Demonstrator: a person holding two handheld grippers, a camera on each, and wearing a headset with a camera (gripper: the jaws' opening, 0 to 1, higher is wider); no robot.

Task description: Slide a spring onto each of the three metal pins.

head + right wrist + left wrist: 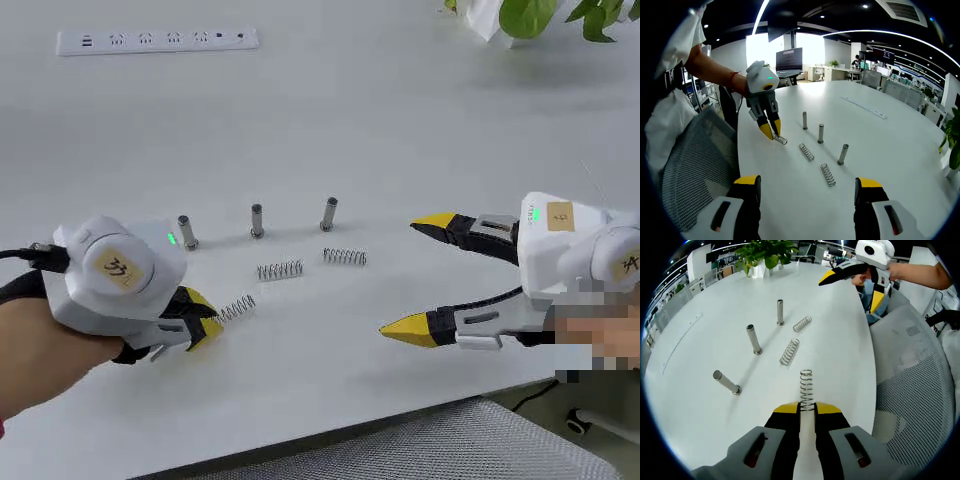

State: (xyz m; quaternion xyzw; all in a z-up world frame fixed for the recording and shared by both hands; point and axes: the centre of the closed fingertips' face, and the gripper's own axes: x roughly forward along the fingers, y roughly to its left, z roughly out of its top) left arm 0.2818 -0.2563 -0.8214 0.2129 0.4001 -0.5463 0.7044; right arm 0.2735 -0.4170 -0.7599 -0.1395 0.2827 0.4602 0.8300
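Observation:
Three metal pins stand upright in a row on the white table: left pin (pixel 187 232), middle pin (pixel 257 221), right pin (pixel 328 213). Two springs lie loose in front of them, one (pixel 279 270) near the middle and one (pixel 344 257) further right. My left gripper (pixel 205 325) is shut on the end of a third spring (pixel 238 308), which points toward the pins. In the left gripper view that spring (pixel 806 387) sticks out from between the yellow tips. My right gripper (pixel 420 275) hovers open at the right with nothing between its jaws, the loose springs (pixel 827 174) ahead of it.
A white power strip (pixel 157 40) lies at the far left of the table. A potted plant (pixel 540 15) stands at the far right corner. A grey mesh chair (pixel 480 445) sits just below the table's near edge.

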